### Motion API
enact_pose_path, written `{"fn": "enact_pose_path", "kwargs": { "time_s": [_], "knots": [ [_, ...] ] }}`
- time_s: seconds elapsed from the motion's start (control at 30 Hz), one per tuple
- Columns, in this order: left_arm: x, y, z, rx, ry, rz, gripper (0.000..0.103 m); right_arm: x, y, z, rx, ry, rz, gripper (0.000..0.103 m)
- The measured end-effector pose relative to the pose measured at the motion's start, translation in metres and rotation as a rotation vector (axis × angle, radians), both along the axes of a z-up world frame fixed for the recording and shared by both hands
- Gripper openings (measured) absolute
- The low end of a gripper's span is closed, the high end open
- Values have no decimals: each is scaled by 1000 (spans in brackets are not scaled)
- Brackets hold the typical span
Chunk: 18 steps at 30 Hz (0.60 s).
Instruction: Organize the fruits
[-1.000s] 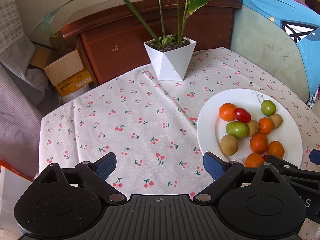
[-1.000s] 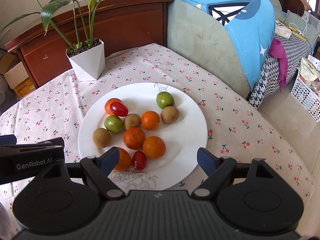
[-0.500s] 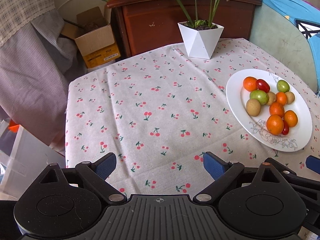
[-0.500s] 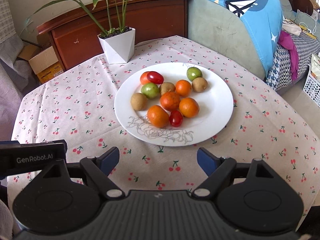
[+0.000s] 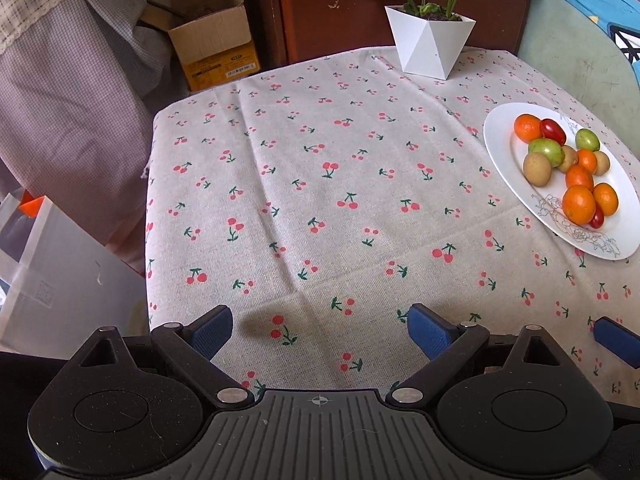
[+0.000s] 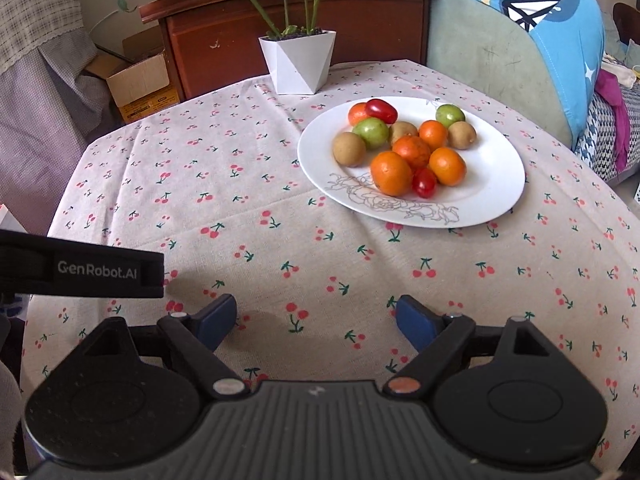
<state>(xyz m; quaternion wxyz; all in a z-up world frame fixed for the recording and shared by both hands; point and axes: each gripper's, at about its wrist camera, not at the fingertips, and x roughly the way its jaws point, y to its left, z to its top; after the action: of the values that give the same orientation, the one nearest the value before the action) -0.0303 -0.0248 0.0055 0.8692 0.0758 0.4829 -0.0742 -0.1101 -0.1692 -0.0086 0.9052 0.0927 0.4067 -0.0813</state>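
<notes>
A white plate (image 6: 488, 196) with a line-drawn flower holds several fruits: oranges (image 6: 391, 173), red cherry tomatoes (image 6: 424, 182), green fruits (image 6: 373, 132) and brown kiwis (image 6: 349, 149). The plate shows at the right of the left wrist view (image 5: 500, 148). My right gripper (image 6: 316, 322) is open and empty over the cloth, well short of the plate. My left gripper (image 5: 320, 330) is open and empty over the bare cloth, left of the plate.
A cherry-print tablecloth (image 5: 320, 184) covers the table. A white faceted plant pot (image 6: 298, 65) stands at the far edge. A cardboard box (image 5: 212, 46) and a wooden cabinet (image 6: 296, 20) lie beyond. A blue-covered sofa (image 6: 532, 40) is at the right.
Both grippers have pulled back from the plate toward the near edge of the table. The plate and fruits now sit farther away in both views. Both stay open.
</notes>
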Motion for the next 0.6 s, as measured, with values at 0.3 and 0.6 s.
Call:
{"fn": "enact_pose_path", "kwargs": {
  "time_s": [0.3,0.6],
  "knots": [
    [4,8,-5,5,-2,34,96,7,8,-11,-65,-72,-30,102],
    [10,24,-5,-21,-12,84,96,18,14,-17,-91,-135,-41,102]
  ]
}}
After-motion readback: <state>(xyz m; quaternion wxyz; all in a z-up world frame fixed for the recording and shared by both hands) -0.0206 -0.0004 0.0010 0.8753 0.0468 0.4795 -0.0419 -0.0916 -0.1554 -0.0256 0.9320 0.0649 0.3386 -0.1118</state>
